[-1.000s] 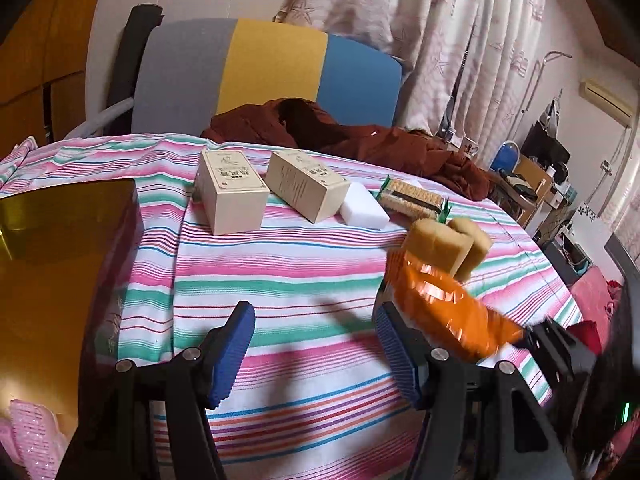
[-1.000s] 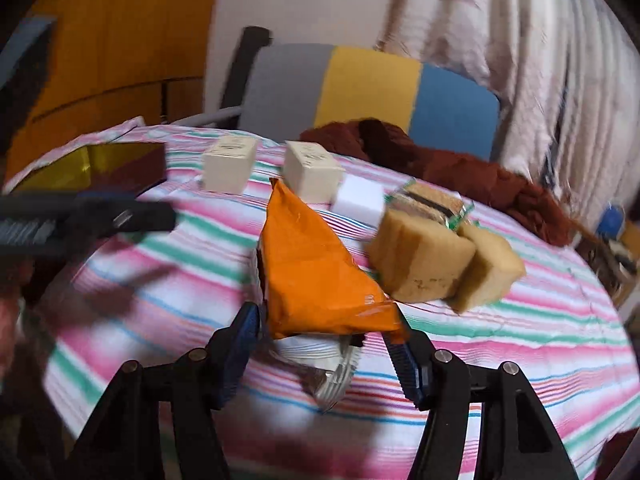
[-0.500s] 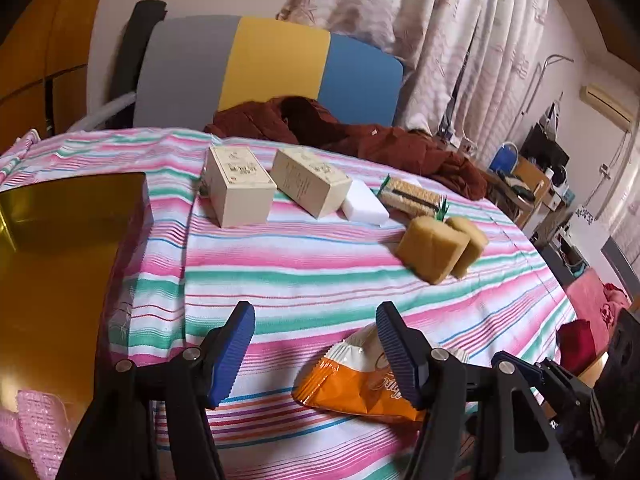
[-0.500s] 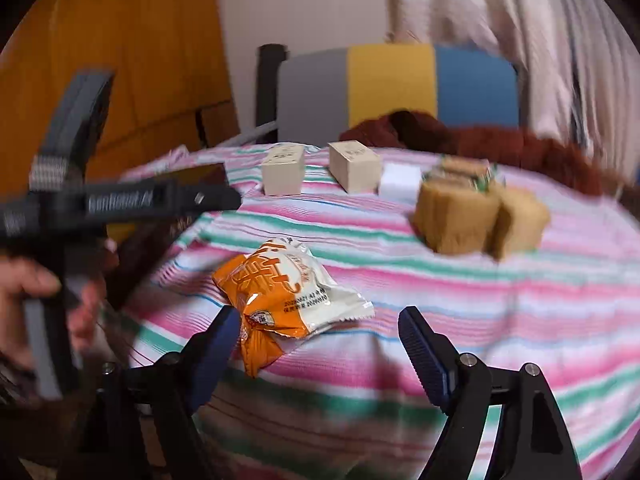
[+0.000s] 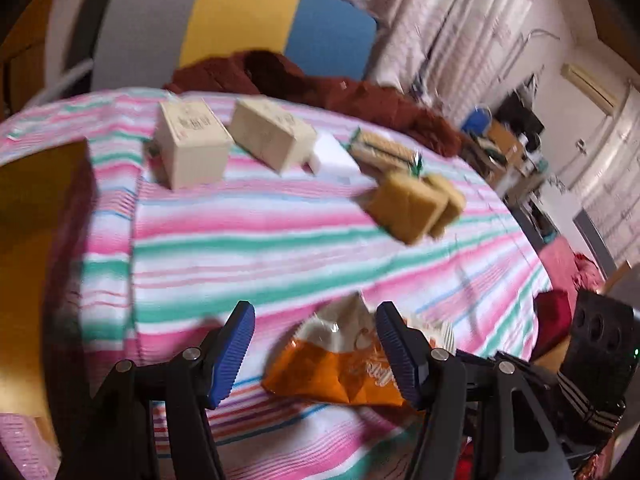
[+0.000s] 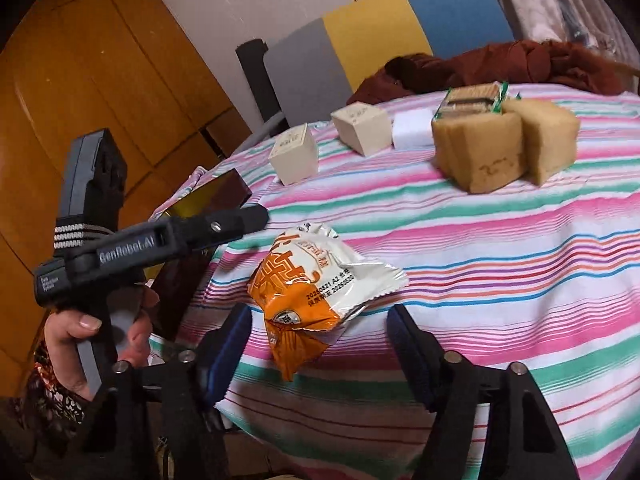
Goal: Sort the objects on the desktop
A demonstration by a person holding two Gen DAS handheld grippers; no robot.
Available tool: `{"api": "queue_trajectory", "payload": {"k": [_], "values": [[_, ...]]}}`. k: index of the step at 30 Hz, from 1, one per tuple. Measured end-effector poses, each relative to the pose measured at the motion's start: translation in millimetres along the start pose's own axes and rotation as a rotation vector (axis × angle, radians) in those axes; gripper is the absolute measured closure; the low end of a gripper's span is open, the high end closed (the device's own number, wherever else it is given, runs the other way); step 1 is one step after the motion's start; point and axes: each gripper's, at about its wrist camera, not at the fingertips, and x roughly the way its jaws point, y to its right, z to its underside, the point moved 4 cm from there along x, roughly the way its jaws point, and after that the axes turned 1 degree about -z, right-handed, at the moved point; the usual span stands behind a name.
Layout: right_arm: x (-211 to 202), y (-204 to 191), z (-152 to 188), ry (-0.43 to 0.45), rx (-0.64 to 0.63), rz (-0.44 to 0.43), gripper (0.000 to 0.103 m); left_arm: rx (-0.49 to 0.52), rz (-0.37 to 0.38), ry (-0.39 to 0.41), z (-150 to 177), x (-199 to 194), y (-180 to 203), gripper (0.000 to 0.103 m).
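**A:** Striped cloth, in pink, green and white, is seen covering a round tabletop point(image 6: 520, 240). What is laid on it, from left to right?

**B:** At the far left a gold-topped box point(image 5: 36, 216) is seen at the tabletop's edge. Next, two cream cartons point(image 5: 192, 148) are set side by side toward the back, then a white block point(image 5: 332, 152), a green-edged biscuit pack point(image 5: 380, 148), and two tan blocks point(image 6: 504, 144) touching each other. Nearer the front edge an orange and white snack packet point(image 6: 320, 280) lies flat on the cloth, well apart from that row.

**A:** How are the claws held?

**B:** Both are spread and nothing is pinched. The left claw point(image 5: 316, 344) is held low with the packet lying between and just past its blue pads. The right claw point(image 6: 320, 344) is held just short of the same packet. The left tool is gripped by a hand point(image 6: 100, 328).

**A:** How far along is the sorting judged to be?

**B:** That cannot be settled. The back row looks loosely grouped by kind, and the packet lies alone; this could be its sorted place or a stop on the way.

**A:** Can any writing be read?

**B:** "GenRobot.AI" is printed on the left tool. A date code beginning 2025 and Chinese characters are printed on the packet; the carton labels are too blurred to be read.
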Motion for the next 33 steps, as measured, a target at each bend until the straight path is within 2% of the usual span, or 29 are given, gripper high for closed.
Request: {"api": "queue_trajectory", "payload": {"k": [5,13,24,27,30,33], "values": [[6.4,4.0,-0.2,-0.014,0.006,0.018,0.052,-0.013,0.059,-0.035,3.6,4.9,0.8,0.040],[13.9,14.2,-7.2,-0.077,-0.159,0.148,0.053,-0.021,0.135,-0.091,8.4,13.1,4.3,0.040],[21.7,10.6,-17.3,-0.058,-0.148,0.133,0.050,-0.031,0.165,-0.115,-6.9,22.2,8.6,0.040],[24.1,10.5,-21.5,-0.048,-0.140,0.138,0.050,-0.004,0.158,-0.156,-7.9,32.5,9.4,0.040],[28.0,12.6,-23.5,-0.044,-0.143,0.145,0.050,-0.053,0.202,-0.187,-7.4,39.4,5.7,0.040],[29.7,12.9,-25.9,-0.039,-0.166,0.163,0.050,-0.064,0.211,-0.191,-6.5,43.7,4.4,0.043]]}}
